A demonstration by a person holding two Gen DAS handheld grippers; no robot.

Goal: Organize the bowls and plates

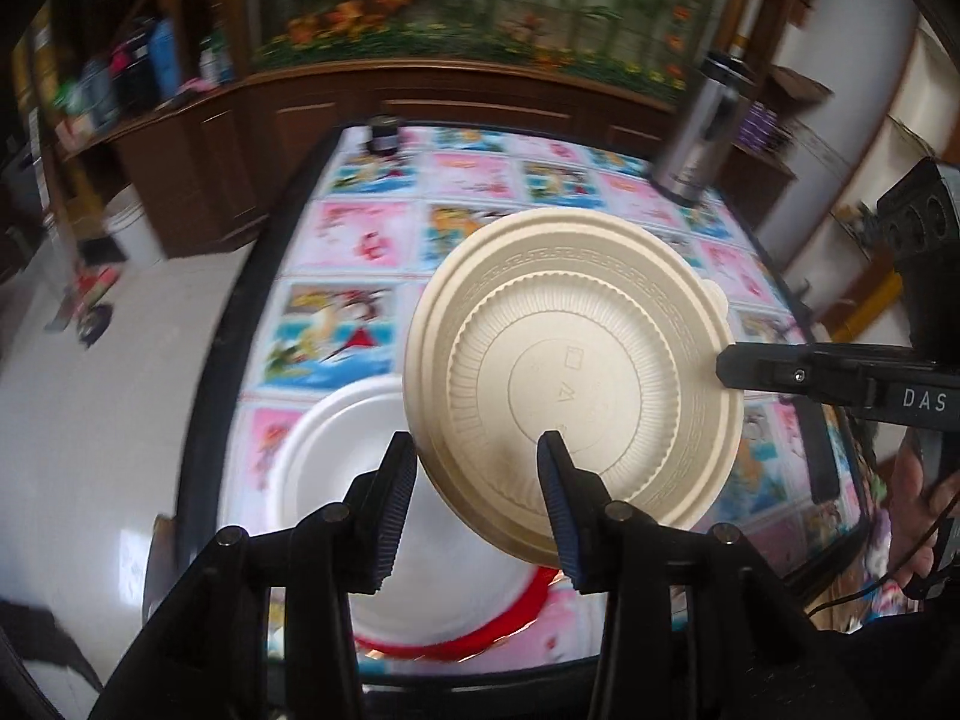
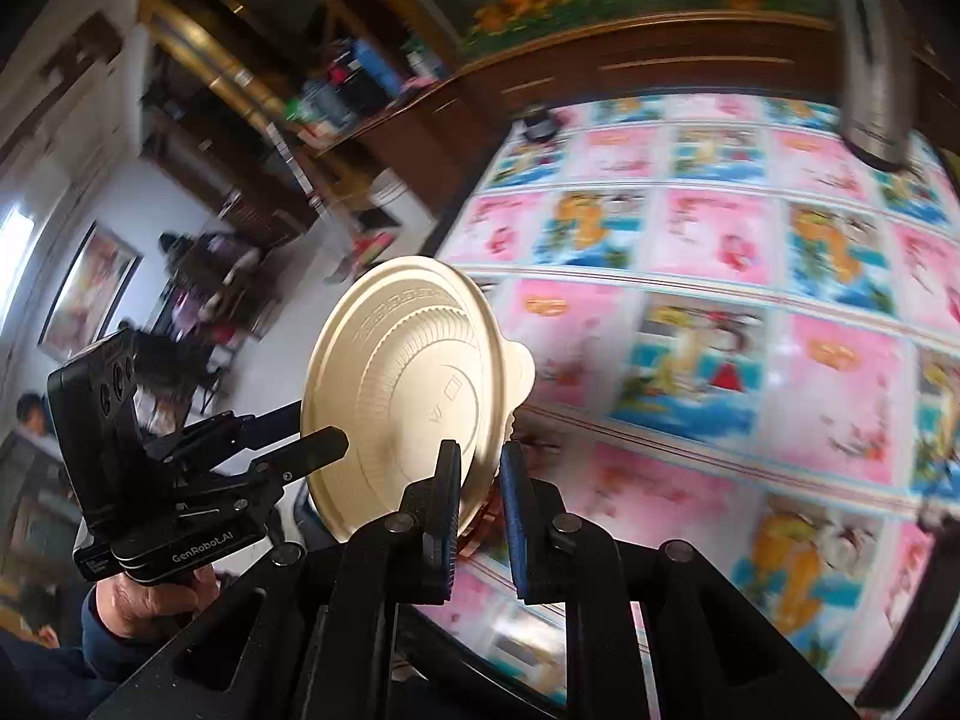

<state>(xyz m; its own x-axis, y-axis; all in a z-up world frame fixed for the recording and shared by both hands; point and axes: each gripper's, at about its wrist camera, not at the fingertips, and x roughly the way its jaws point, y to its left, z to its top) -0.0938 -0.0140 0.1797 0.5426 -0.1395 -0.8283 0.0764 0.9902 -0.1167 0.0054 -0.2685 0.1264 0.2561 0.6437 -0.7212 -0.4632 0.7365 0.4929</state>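
Two grippers, left [image 1: 477,450] and right [image 2: 480,456]. One cream plate [image 1: 570,372], possibly a stack. One white plate [image 1: 336,456], one red plate [image 1: 480,642], one steel flask [image 1: 699,138], one dark jar [image 1: 382,133], one table [image 1: 372,240].

We see a black-rimmed bench [image 1: 216,360] under a glossy cloth of pink and blue cartoon panels [image 1: 360,234]; on it rest a white round plate [image 1: 336,450], a tall steel flask [image 1: 696,138] and a small dark jar [image 1: 383,133] at the far edge

black grippers [image 2: 480,480] with ribbed blue pads [image 1: 555,504], round pivot screws, perhaps a navy sleeve [image 2: 99,630].
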